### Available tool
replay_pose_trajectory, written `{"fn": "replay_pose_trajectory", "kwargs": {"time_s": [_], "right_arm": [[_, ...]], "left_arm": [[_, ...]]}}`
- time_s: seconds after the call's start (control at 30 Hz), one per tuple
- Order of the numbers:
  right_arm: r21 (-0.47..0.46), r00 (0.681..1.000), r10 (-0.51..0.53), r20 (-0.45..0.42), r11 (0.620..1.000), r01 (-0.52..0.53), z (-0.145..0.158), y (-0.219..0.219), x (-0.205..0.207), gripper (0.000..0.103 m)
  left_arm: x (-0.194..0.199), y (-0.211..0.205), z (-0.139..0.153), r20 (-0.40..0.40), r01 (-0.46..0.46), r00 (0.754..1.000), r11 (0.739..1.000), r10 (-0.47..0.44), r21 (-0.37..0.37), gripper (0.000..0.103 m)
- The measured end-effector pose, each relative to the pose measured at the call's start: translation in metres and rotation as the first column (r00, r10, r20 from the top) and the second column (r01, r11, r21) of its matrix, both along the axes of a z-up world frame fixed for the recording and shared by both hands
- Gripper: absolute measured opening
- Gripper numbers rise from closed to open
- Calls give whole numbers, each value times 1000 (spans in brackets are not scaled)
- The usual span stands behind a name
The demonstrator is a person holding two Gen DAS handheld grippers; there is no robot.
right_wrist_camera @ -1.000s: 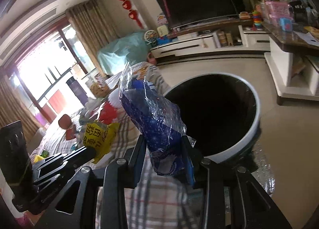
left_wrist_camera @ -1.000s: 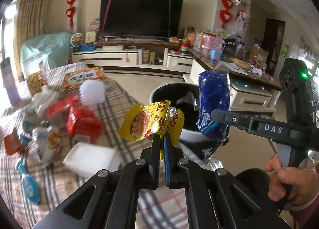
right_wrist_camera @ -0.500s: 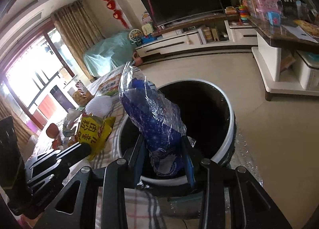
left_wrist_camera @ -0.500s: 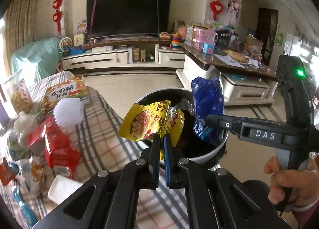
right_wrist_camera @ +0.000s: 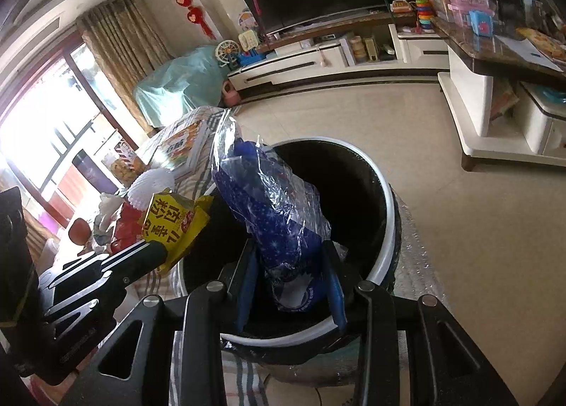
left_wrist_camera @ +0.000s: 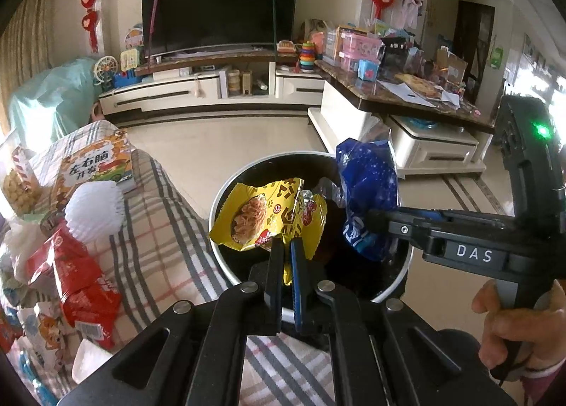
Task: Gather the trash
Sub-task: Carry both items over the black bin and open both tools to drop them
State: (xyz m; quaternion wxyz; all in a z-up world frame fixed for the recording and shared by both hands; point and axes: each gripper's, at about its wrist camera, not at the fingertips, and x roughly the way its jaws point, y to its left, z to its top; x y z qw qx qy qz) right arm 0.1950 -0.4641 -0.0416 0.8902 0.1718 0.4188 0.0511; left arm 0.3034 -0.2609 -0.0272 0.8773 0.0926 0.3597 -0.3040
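While both hang over the bin (left_wrist_camera: 226,266), the left gripper (left_wrist_camera: 287,247) is pinching a yellow wrapper (left_wrist_camera: 269,216). Right gripper (right_wrist_camera: 288,264) is clamped on a blue bag (right_wrist_camera: 272,208), right beside it.

Two tools, left (left_wrist_camera: 287,257) and right (right_wrist_camera: 288,271), one yellow wrapper (left_wrist_camera: 269,218), one blue wrapper (right_wrist_camera: 279,225), one bin (right_wrist_camera: 383,208).

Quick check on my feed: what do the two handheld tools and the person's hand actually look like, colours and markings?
Both tools are matte black with silver pivot bolts. The left tool has black fingers, one with a blue pad. The right tool has blue pads on both fingers; its body carries white "DAS" lettering and a lit green LED on the upright handle. The bare right hand shows a dark reddish cuff at the wrist.
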Motion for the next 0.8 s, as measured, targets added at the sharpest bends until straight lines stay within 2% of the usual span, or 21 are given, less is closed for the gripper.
{"fn": "replay_pose_trajectory", "kwargs": {"time_s": [0.23,0.3,0.37,0.43,0.53,0.57,0.6,0.67,0.8], "right_arm": [[-1,1000,11,-17,1000,-11,-1,-4,8,40],[4,1000,13,-20,1000,-13,-1,-5,9,44],[7,1000,7,-18,1000,-7,1,-6,9,48],[13,1000,-2,-13,1000,2,2,-9,7,52],[29,1000,-14,-2,999,14,5,-12,4,60],[36,1000,-17,2,999,17,5,-12,2,70],[38,1000,-19,9,999,19,6,-11,1,74],[32,1000,-20,20,999,19,8,-8,-1,75],[28,999,-14,50,1000,13,12,4,-9,87]], "left_arm": [[9,-7,-2,-27,1,1000,1000,-1,0,6],[12,-9,-3,-37,-2,999,1000,2,1,12],[12,-8,-3,-30,-14,999,1000,14,-1,32],[10,-7,-1,-22,-24,999,1000,23,-7,40],[4,-1,-1,-17,-39,999,999,39,-16,48],[0,3,-1,-17,-49,999,999,49,-23,51],[-1,6,-2,-18,-55,998,998,55,-26,52],[-8,14,-4,-24,-68,997,997,68,-31,55],[-24,37,-6,-28,-111,994,993,110,-50,57]]}}
